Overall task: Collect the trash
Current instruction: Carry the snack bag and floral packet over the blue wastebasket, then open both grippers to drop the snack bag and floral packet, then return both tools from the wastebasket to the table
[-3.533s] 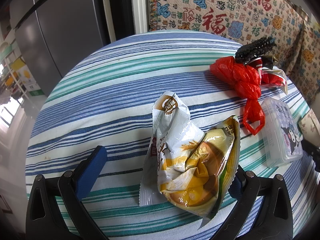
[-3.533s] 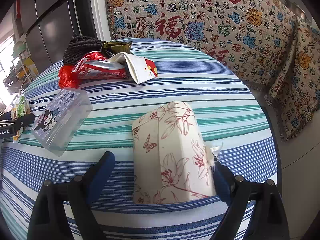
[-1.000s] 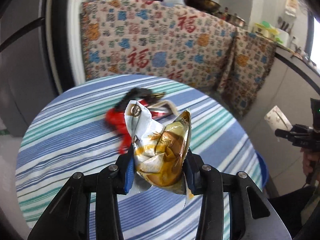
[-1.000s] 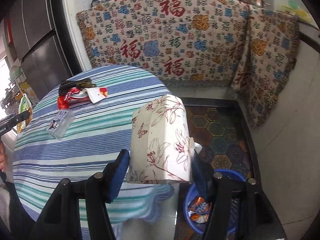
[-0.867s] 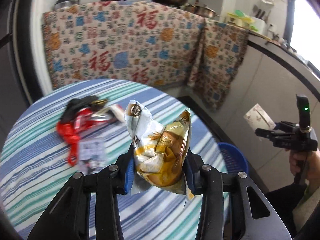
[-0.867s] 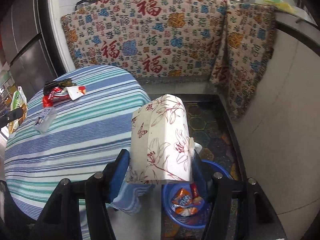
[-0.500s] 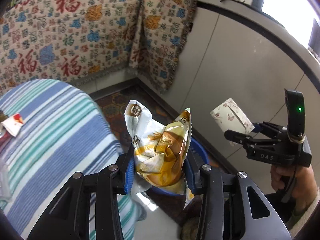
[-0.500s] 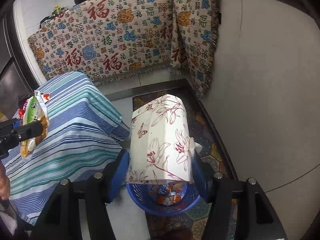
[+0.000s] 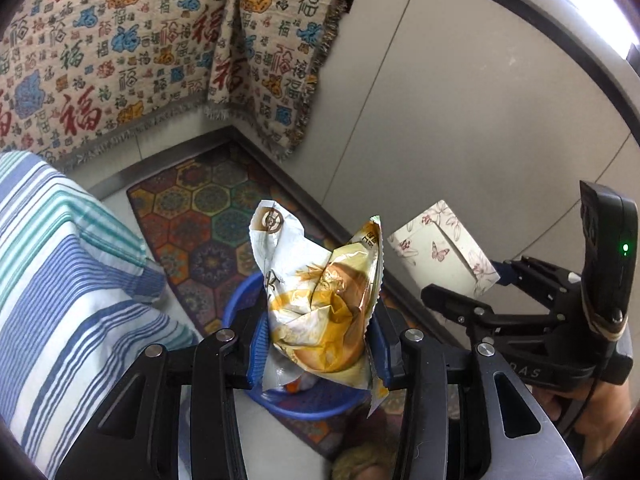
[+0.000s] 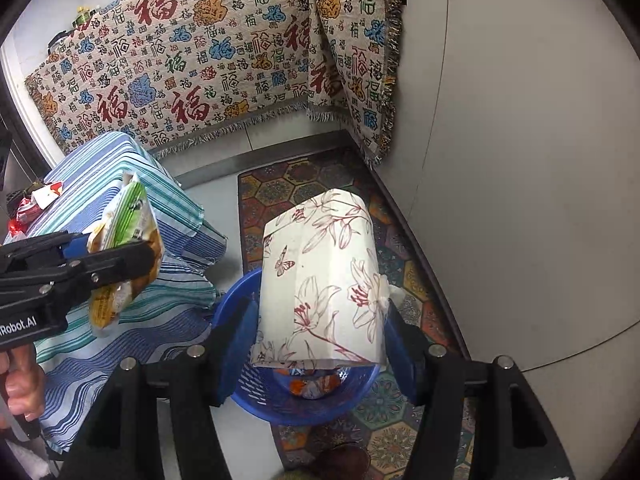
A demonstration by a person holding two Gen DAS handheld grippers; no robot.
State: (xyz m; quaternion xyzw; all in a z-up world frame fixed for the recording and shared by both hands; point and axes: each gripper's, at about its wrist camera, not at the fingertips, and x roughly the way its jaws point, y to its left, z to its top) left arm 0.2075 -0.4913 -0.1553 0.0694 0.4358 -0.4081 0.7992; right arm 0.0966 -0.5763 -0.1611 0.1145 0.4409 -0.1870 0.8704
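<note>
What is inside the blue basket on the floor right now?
In the blue basket, a few crumpled orange snack wrappers show. The floral box held above covers the rest.

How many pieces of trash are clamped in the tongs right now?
2: the snack bag in the left tongs and the floral tissue pack in the right tongs, both above the blue bin.

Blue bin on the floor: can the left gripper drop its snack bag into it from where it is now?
Probably yes. The left gripper holds the snack bag above the blue bin, whose mouth looks open below it; the right gripper with the floral box hangs close by.
</note>
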